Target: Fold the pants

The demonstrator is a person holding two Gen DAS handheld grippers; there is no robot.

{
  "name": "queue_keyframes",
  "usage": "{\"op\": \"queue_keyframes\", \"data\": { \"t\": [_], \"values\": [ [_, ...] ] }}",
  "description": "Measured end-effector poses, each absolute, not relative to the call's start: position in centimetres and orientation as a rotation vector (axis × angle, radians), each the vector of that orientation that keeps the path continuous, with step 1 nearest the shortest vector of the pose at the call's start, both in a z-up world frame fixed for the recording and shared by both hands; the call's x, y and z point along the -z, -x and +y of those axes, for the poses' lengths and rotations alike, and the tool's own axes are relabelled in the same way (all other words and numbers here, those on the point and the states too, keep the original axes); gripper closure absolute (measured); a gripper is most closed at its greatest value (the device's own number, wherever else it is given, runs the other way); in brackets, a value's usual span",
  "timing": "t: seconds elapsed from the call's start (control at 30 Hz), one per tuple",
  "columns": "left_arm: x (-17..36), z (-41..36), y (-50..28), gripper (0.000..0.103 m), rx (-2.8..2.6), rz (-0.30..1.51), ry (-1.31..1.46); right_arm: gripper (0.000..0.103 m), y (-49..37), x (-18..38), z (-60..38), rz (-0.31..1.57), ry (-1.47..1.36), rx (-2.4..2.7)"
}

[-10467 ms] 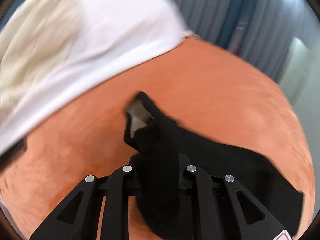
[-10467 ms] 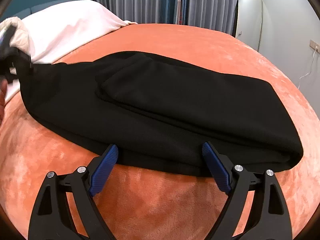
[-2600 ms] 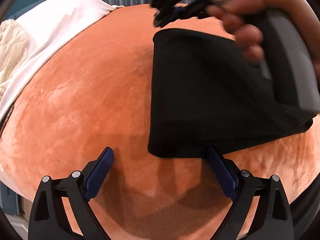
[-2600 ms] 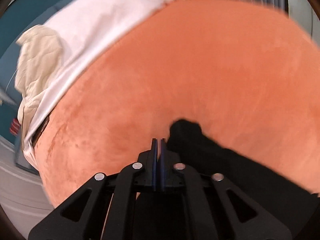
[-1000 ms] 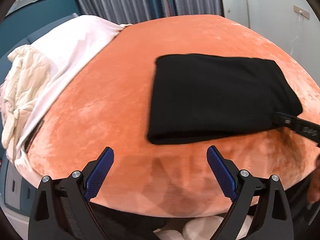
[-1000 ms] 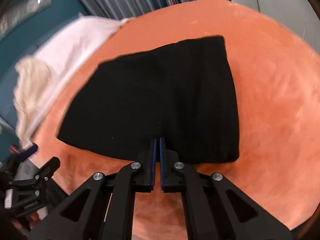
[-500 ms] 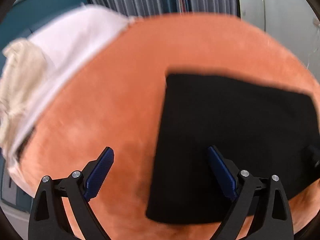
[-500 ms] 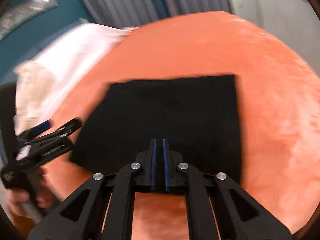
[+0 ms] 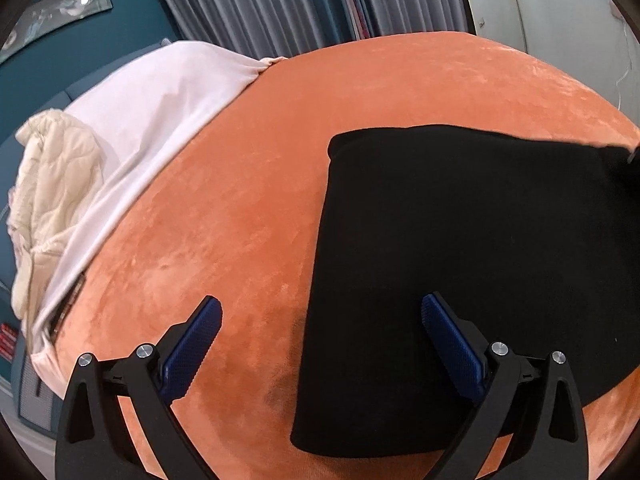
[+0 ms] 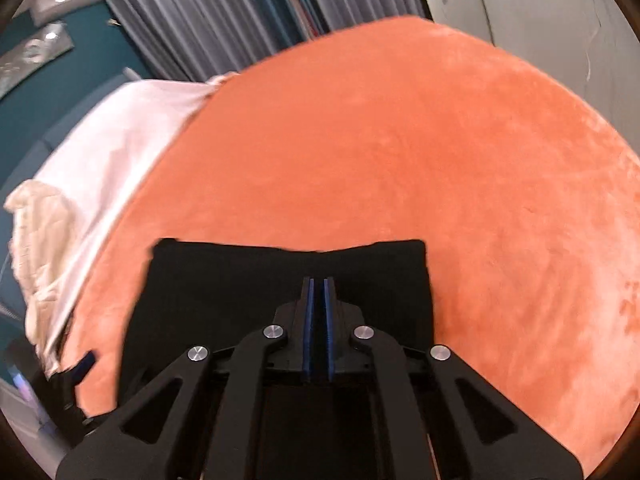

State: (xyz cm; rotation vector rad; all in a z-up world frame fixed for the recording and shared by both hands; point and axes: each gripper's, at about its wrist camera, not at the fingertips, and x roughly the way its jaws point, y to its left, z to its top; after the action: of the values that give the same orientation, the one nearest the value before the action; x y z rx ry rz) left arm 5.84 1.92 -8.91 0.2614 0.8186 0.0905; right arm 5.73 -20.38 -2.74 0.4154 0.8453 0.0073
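1. My left gripper (image 9: 320, 340) has its jaws spread wide and grips nothing; the blue pads (image 9: 192, 344) hang over the bed (image 9: 400, 88).
2. The pants (image 9: 460, 260), black and folded into a thick rectangle, lie on the orange bed cover at the right and lower right of the left view; my right-hand pad sits over their near part, whether touching I cannot tell.
3. My right gripper (image 10: 318, 308) has its jaws nearly together, with only a thin slit between the pads. They sit over the pants (image 10: 240, 280) at bottom centre; whether cloth is pinched I cannot tell.
4. No brand, label or readable writing shows on the pants or grippers.
5. Only the left view shows the pants' near edge; only the right view shows the other gripper, blurred, at lower left.
6. Both views show a white sheet (image 9: 160, 92) and a cream quilt (image 9: 52, 184) at the left.
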Motion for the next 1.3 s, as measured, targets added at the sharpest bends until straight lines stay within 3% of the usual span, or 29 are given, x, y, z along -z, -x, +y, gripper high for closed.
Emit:
{"op": "queue_keyframes", "data": {
  "t": [0.4,0.83,1.3],
  "values": [
    [9.7,3.3,-6.5,0.005,-0.027,0.862,-0.163,0.103,-6.9,6.1,-21.9,0.844,-0.466,0.03],
    [9.6,3.2,-6.4,0.005,-0.036,0.866,-0.171,0.097,-4.9,2.3,-18.2,0.796,-0.411,-0.013],
    [9.5,3.0,-6.3,0.005,-0.038,0.878,-0.165,0.102,-0.6,4.4,-16.0,0.846,-0.351,-0.045]
  ]
}}
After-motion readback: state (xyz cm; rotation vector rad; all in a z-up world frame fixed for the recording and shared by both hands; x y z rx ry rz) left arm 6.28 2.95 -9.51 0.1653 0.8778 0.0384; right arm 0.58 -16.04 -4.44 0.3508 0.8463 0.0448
